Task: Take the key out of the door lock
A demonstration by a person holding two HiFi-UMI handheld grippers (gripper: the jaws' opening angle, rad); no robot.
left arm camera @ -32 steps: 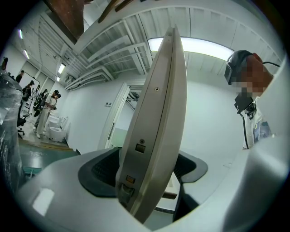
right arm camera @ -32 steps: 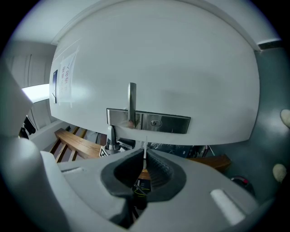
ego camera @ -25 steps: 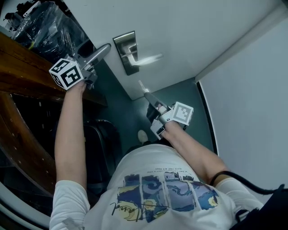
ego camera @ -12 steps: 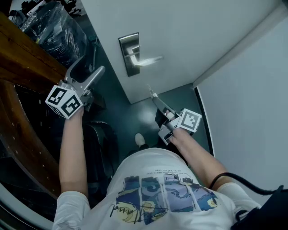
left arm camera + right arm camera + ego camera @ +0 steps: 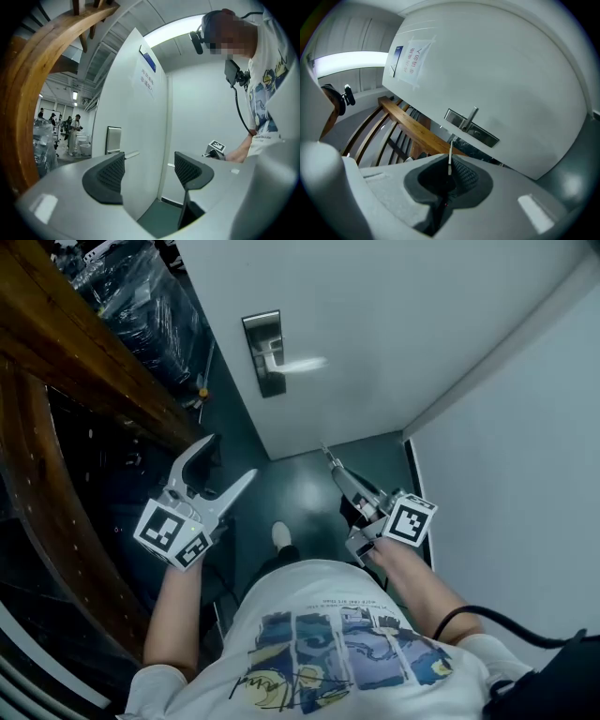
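The white door (image 5: 375,324) carries a steel lock plate (image 5: 265,352) with a lever handle (image 5: 300,363); no key shows in it. My right gripper (image 5: 334,465) hangs back from the door, low and to the right of the plate, shut on the key (image 5: 450,157). The key's thin blade sticks out past the pads toward the lock plate (image 5: 471,127). My left gripper (image 5: 228,461) is off to the left near the wooden railing. Its jaws stand wide and are closing, with nothing between them. In the left gripper view the left gripper (image 5: 147,171) faces the door edge.
A curved wooden railing (image 5: 84,371) runs along the left. Goods wrapped in black plastic (image 5: 141,296) sit behind it. A white wall (image 5: 525,456) closes the right side. The floor (image 5: 309,486) is dark teal, with the person's shoe (image 5: 279,534) on it.
Both grippers have drawn back from the door. The left one dropped from beside the handle to near the railing. The right one moved down and away, still holding the key.
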